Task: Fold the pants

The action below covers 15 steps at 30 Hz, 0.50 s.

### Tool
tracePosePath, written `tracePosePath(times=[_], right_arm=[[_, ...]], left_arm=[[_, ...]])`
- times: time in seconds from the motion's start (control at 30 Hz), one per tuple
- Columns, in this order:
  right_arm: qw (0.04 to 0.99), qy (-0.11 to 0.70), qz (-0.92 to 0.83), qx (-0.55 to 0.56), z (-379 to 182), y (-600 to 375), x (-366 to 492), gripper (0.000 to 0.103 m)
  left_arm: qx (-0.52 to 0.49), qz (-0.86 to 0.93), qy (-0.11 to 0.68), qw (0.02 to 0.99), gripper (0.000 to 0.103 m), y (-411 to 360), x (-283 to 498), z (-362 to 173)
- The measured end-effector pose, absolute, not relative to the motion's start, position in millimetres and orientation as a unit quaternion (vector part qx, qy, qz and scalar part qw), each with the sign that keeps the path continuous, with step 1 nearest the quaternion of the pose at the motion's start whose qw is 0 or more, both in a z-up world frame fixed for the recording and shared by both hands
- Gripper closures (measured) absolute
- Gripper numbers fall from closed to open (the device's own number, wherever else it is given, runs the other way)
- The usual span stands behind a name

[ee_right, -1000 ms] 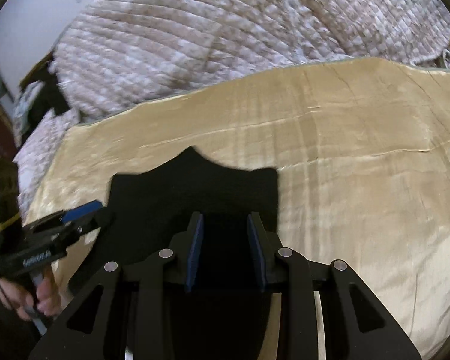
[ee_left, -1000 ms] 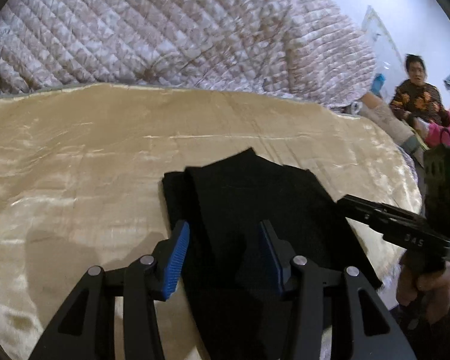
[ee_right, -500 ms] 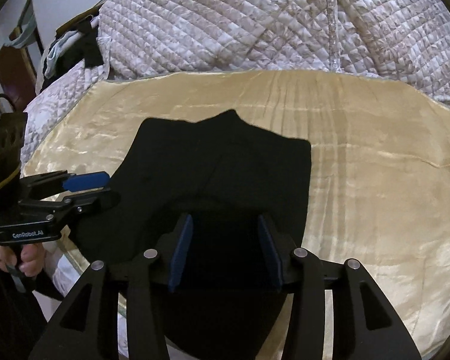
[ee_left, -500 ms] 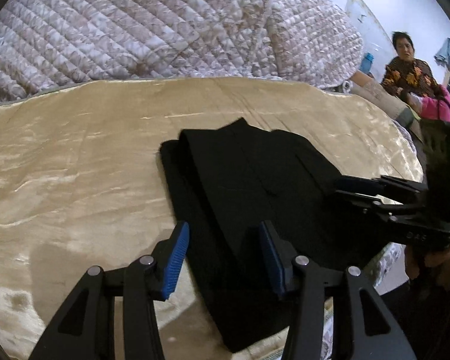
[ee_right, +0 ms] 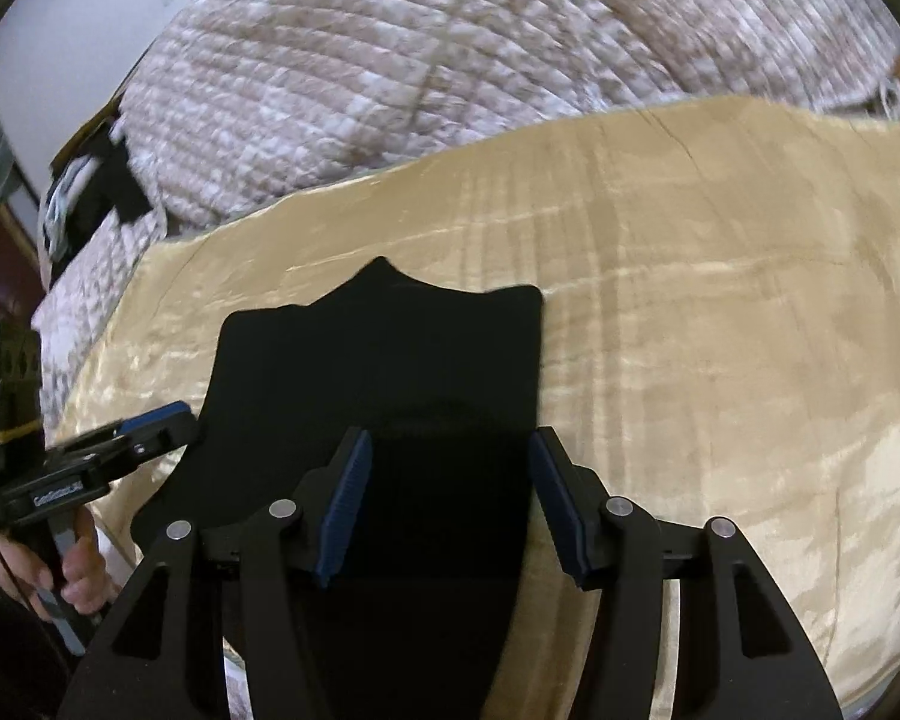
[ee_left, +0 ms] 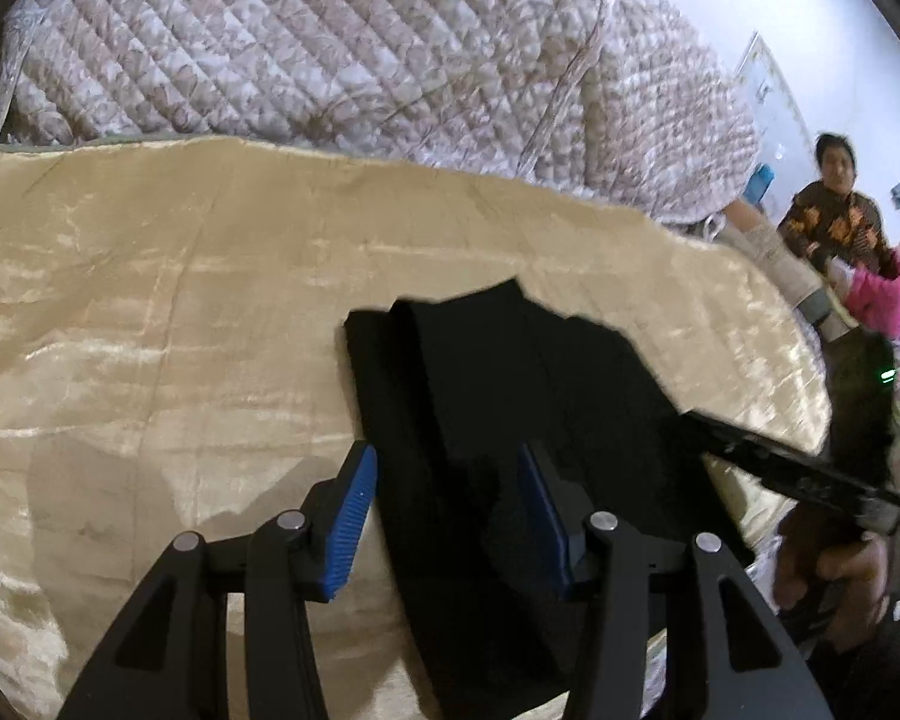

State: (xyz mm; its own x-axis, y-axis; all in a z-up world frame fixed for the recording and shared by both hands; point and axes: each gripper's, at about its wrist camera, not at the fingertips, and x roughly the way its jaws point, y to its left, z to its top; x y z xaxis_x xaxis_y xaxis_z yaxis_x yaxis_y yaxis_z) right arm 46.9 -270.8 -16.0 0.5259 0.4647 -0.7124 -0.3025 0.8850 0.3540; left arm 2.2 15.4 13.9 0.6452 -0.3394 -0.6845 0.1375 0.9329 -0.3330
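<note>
left gripper (ee_left: pixel 447 504), right gripper (ee_right: pixel 447 504), jaws spread

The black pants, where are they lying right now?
The black pants lie folded on the tan blanket, near its front edge, in front of the quilted comforter. In both wrist views they sit between and just beyond each open tool's fingers.
</note>
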Motion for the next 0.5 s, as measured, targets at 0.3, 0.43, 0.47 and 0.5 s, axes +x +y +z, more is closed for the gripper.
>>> tracePosePath(times=[0.3, 0.43, 0.47, 0.5], right_arm=[[0.861, 0.445, 0.22, 0.109, -22.3, -271.5, 53.5, 0.048], [0.861, 0.446, 0.219, 0.106, -23.0, -270.3, 53.8, 0.048], [0.861, 0.446, 0.22, 0.106, -23.4, -269.9, 53.9, 0.048], [0.861, 0.446, 0.22, 0.105, -23.9, -270.1, 54.0, 0.048]], left_arm=[[-0.131, -0.131, 0.427, 0.885, 0.043, 12.2, 11.8, -6.0], [-0.129, -0.134, 0.428, 0.884, 0.04, 9.8, 10.2, -5.8], [-0.13, -0.134, 0.427, 0.885, 0.04, 10.1, 9.8, -6.0], [-0.132, -0.135, 0.427, 0.885, 0.04, 10.4, 9.4, -5.9]])
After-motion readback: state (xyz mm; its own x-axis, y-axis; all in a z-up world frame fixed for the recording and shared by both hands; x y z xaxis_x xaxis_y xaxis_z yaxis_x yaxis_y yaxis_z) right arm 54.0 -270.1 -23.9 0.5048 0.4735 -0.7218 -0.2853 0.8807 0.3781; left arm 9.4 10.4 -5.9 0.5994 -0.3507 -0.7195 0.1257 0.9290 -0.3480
